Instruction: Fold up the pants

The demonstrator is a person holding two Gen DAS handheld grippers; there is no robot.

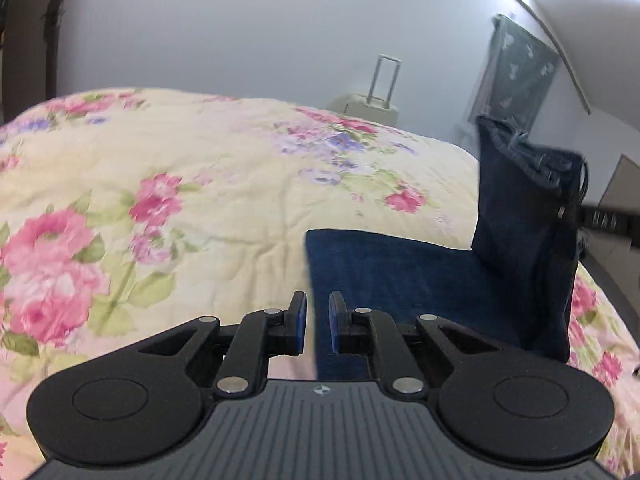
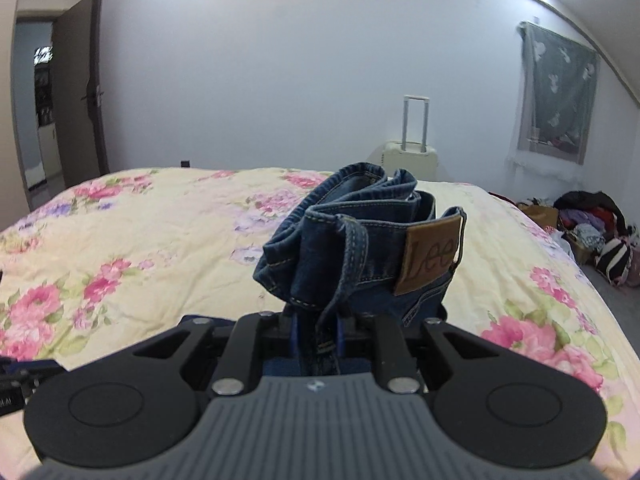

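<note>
Your right hand-held gripper (image 2: 316,336) is clenched on the jeans (image 2: 360,248) at the bunched waistband (thick, heavy, floppy denim), while your left hand-held gripper (image 1: 317,326), parted and empty, should pinch the flat edge at centre frame.

A home bedroom: a bed (image 2: 160,216) under a floral quilt, a suitcase (image 2: 410,156) behind it, clothes heaped (image 2: 592,220) on the floor beside it.
</note>
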